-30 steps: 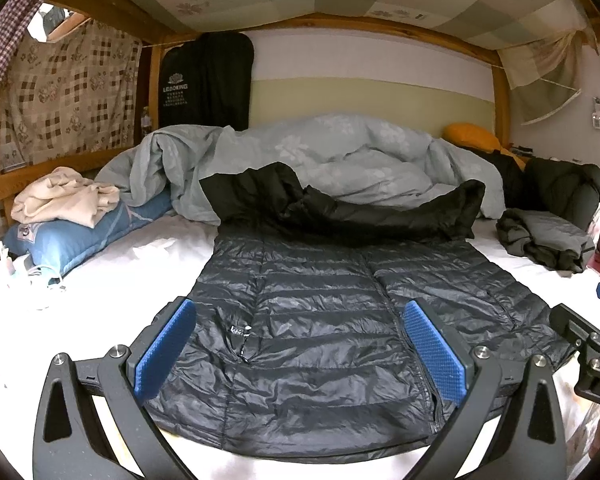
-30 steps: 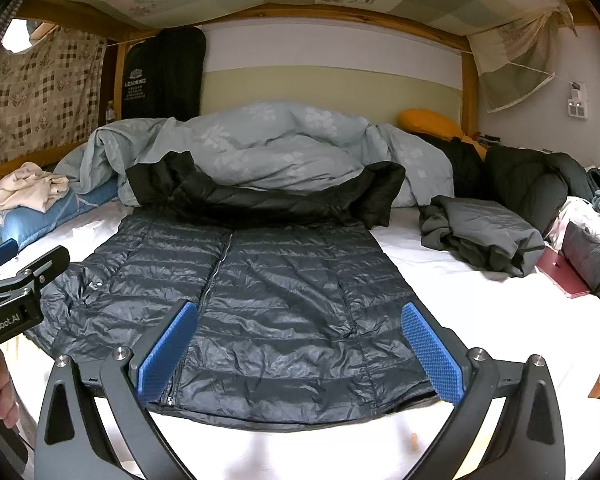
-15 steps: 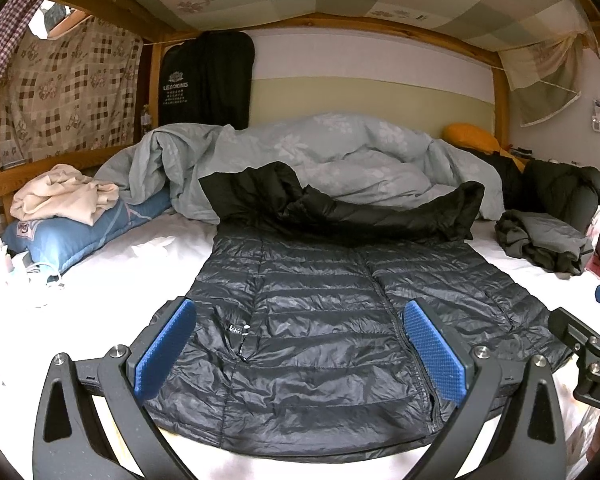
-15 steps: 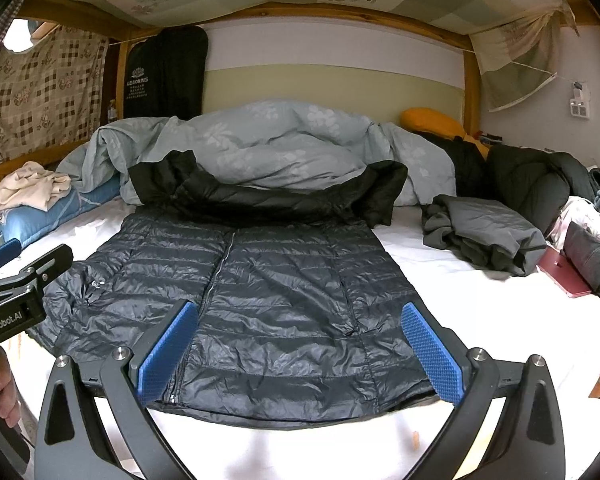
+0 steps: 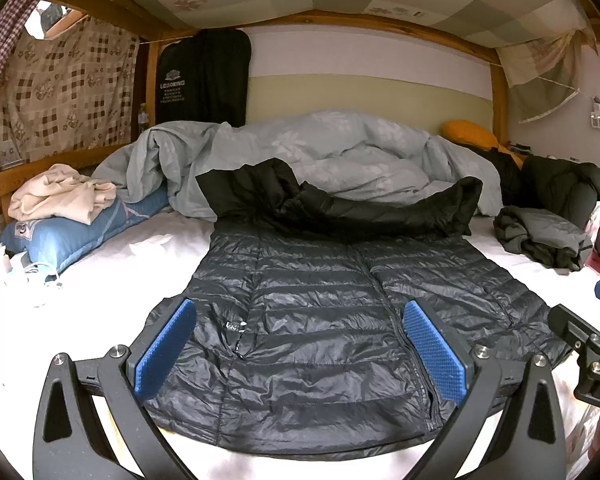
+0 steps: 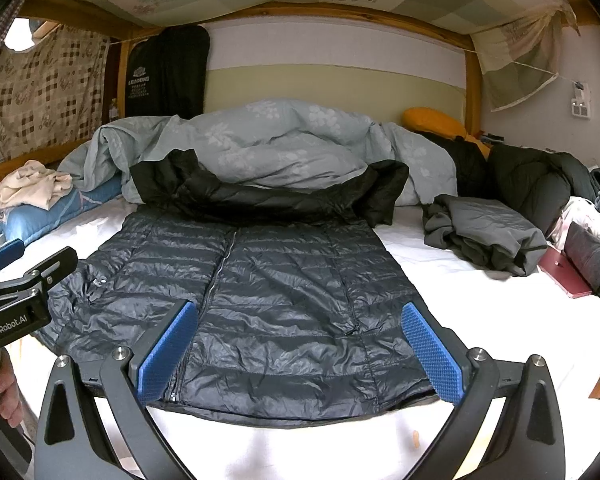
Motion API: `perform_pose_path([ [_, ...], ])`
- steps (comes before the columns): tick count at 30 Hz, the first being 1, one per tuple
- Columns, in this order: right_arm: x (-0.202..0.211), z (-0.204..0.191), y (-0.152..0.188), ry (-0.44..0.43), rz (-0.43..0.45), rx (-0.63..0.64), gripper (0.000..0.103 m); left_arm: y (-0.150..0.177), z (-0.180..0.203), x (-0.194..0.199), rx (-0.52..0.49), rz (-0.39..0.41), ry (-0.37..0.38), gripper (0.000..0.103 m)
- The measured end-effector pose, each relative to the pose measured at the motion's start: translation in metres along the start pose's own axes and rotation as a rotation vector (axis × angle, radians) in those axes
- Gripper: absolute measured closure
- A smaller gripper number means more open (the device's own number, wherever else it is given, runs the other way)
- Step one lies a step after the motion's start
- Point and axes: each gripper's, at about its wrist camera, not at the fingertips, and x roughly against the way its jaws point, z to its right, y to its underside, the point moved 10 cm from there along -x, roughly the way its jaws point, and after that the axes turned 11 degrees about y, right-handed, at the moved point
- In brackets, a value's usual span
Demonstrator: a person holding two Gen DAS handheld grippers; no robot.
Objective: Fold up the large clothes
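Observation:
A dark quilted down jacket [image 5: 308,320] lies flat, front up, on the white bed sheet [image 5: 112,264], with its hem toward me and its black collar and sleeves [image 5: 340,208] bunched at the far end. It also shows in the right wrist view [image 6: 276,300]. My left gripper [image 5: 300,352] is open and empty, held just above the jacket's hem. My right gripper [image 6: 300,352] is open and empty above the hem's right part. Each gripper shows at the edge of the other's view.
A rumpled pale blue duvet [image 5: 332,152] is heaped behind the jacket. A blue pillow [image 5: 72,236] with a cream garment [image 5: 60,192] lies at the left. A folded grey garment [image 6: 488,232], dark coats [image 6: 540,180] and a red box [image 6: 564,276] lie at the right. Wooden bunk posts frame the bed.
Both grippers have drifted very slightly; the view has barely shifted. The jacket has not moved and both grippers stay open.

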Motion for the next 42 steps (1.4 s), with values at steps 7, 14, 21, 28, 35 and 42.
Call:
perform_pose_path([
  [7, 0.0, 0.0, 0.0, -0.001, 0.001, 0.0, 0.001, 0.001, -0.001, -0.001, 0.018, -0.001, 0.001, 0.0],
  [14, 0.0, 0.0, 0.0, 0.001, 0.0, 0.0, 0.001, 0.003, -0.004, -0.002, 0.032, -0.012, 0.002, 0.0],
  [21, 0.001, -0.001, 0.001, 0.0, -0.001, 0.003, 0.001, 0.003, -0.007, -0.002, 0.038, -0.014, 0.004, 0.0],
  [28, 0.0, 0.0, 0.0, 0.0, -0.001, 0.002, 0.001, 0.001, -0.01, 0.0, 0.038, -0.004, -0.005, 0.0],
  [35, 0.001, 0.0, 0.0, 0.001, 0.0, 0.002, 0.001, 0.001, -0.008, 0.0, 0.035, -0.005, -0.004, 0.0],
  [42, 0.001, -0.001, 0.001, 0.0, -0.001, 0.004, 0.001, 0.0, -0.005, 0.001, 0.021, 0.0, -0.014, 0.0],
])
